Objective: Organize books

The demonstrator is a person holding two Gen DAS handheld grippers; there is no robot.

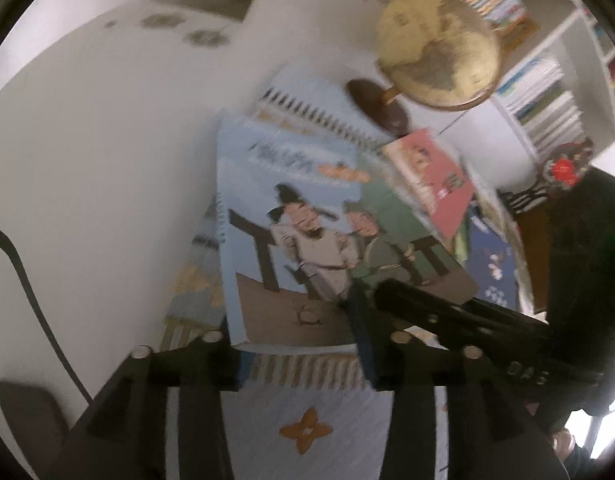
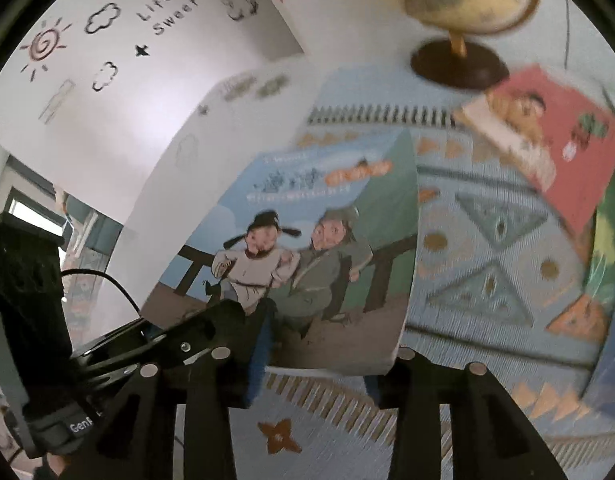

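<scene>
Two claws meet at the near edge of one picture book (image 1: pixel 307 240), which lies cover up on a patterned cloth (image 1: pixel 307 412). Left claw (image 1: pixel 303 364): jaws part open, straddling the book's near edge; whether the pads press on it cannot be told (motion blur). Right claw (image 2: pixel 319 368): jaws likewise part open, the book's lower edge between them, left pad over the cover and right finger at the book's corner; contact unclear.

Each claw shows in the other's view, at the book's near corner, tips resting on or just above the cover.

Book cover: two cartoon figures by a dark railing, blue sky, green strip at the right. The cloth under it is pale blue with orange flower motifs and a fringe band, spread over the desk (image 1: pixel 87 160).

Just right of the book, a red-covered book (image 2: pixel 555 140) lies tilted atop other books (image 1: pixel 491 264). Beyond these, a globe (image 1: pixel 439 52) on a dark round base. Farther right in the left view, white shelves (image 1: pixel 547 100) packed with books. White wall (image 2: pixel 107 60) with doodles at left.
</scene>
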